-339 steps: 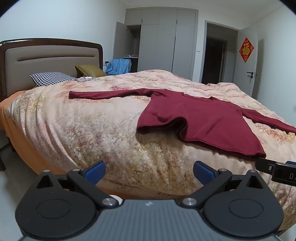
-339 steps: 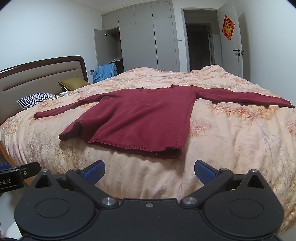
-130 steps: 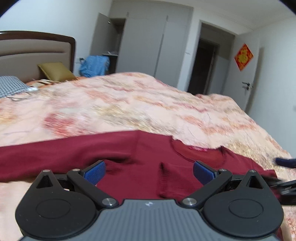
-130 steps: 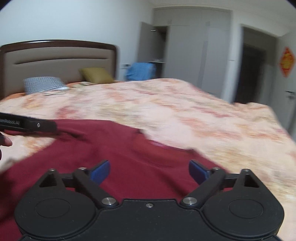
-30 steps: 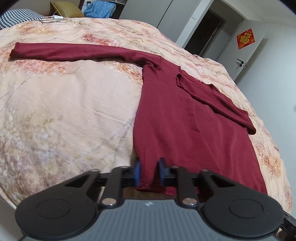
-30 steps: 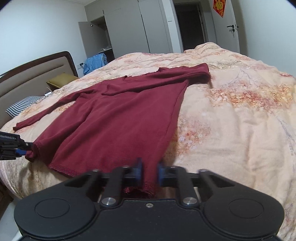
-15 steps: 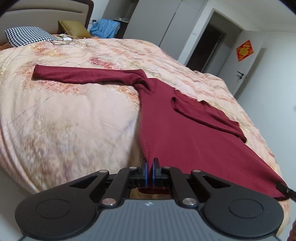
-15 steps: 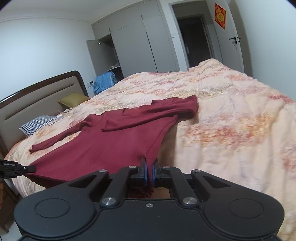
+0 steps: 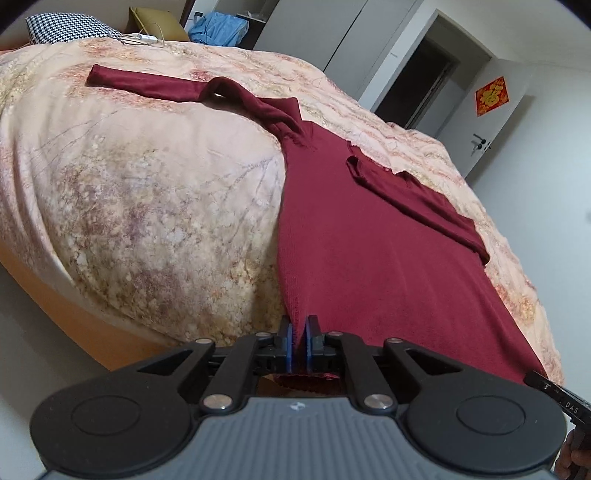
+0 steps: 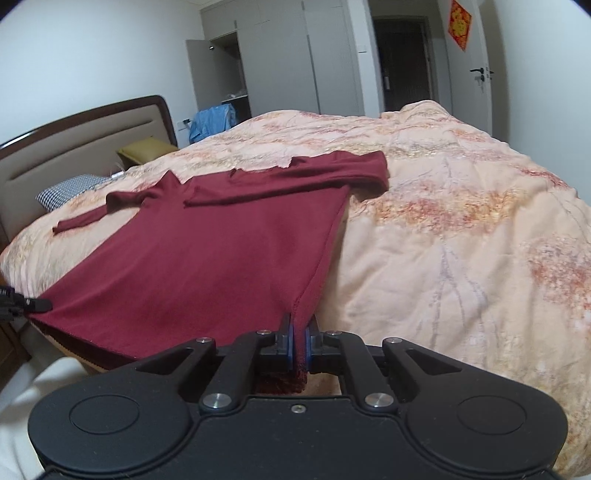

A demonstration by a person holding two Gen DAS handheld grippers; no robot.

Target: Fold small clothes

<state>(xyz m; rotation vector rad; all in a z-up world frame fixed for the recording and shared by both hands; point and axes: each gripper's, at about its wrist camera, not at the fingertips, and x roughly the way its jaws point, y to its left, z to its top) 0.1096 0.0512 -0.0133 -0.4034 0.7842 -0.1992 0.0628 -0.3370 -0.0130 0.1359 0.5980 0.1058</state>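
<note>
A dark red long-sleeved sweater [image 9: 369, 240] lies stretched across the floral quilt, its hem pulled over the near edge of the bed. My left gripper [image 9: 298, 343] pinches the hem's left corner between its blue pads, and its jaws are opening slightly with the fabric still between them. My right gripper [image 10: 299, 343] clamps the hem's right corner of the sweater [image 10: 221, 251], its jaws also easing open on the cloth. One sleeve [image 9: 147, 83] lies out to the left; the other sleeve [image 10: 295, 177] is folded across the chest. Each gripper shows at the other view's edge.
The quilt [image 10: 461, 258] covers the whole bed, with an orange sheet [image 9: 55, 295] at its near side. A padded headboard [image 10: 74, 147], a checked pillow [image 10: 70, 188], an olive cushion [image 10: 147, 151] and a blue garment [image 9: 218, 29] lie at the far end. Wardrobe and door [image 10: 476, 74] stand behind.
Both grippers closed on the hem corners and drew back from the bed, dragging the sweater toward the near edge and pulling it taut. The outstretched sleeve bunched at the shoulder.
</note>
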